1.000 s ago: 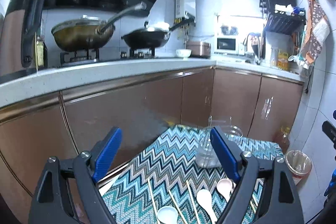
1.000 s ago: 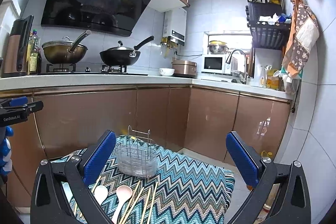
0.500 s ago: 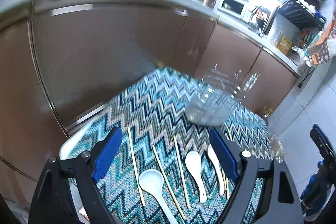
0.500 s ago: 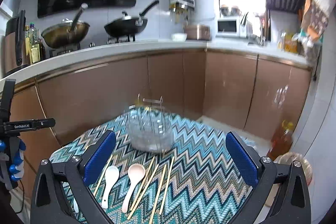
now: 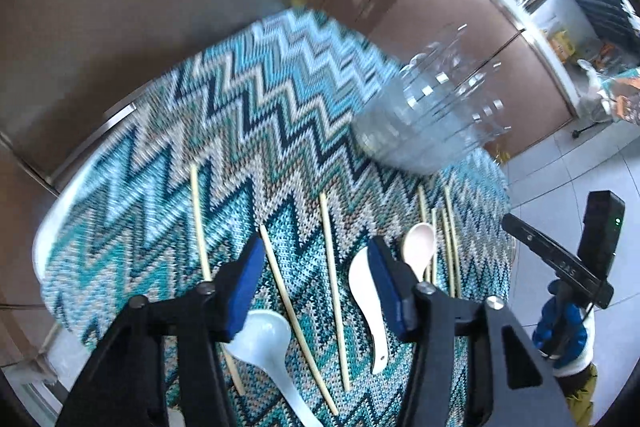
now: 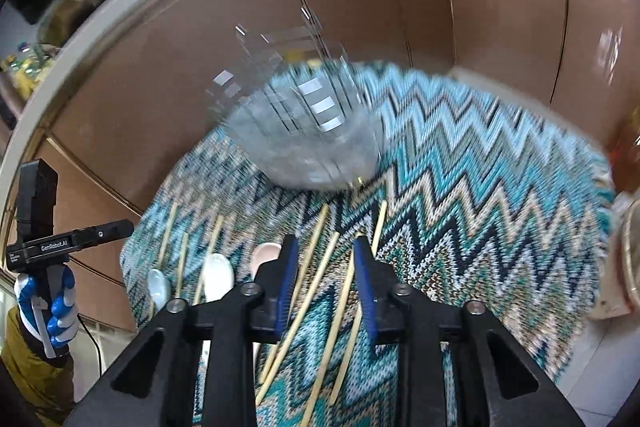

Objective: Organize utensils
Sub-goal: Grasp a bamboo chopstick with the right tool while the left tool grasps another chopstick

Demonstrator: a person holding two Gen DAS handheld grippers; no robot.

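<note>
Several wooden chopsticks (image 5: 332, 267) and spoons lie loose on a zigzag-patterned cloth (image 5: 240, 115). A white spoon (image 5: 264, 339) lies under my left gripper's left finger, a second white spoon (image 5: 362, 291) by its right finger, and a pale pink spoon (image 5: 418, 251) further right. My left gripper (image 5: 316, 251) hovers over two chopsticks, its jaws closing, pressing on nothing. My right gripper (image 6: 324, 245) hangs above other chopsticks (image 6: 316, 287). Its jaws are closing to a narrow gap with nothing gripped. A clear utensil holder (image 5: 424, 123) (image 6: 304, 139) stands behind the utensils, blurred.
Brown cabinet doors (image 6: 360, 7) rise just beyond the table's far edge. A blue-and-white gloved hand (image 5: 560, 331) holds the other gripper's handle at the right of the left wrist view. A gloved hand (image 6: 48, 311) shows likewise at the left of the right wrist view. Tiled floor (image 5: 580, 167) lies to the right.
Both views have tipped down from the kitchen counter to the tabletop. Both grippers have come lower toward the utensils. Both pairs of jaws have narrowed, the right more than the left.
</note>
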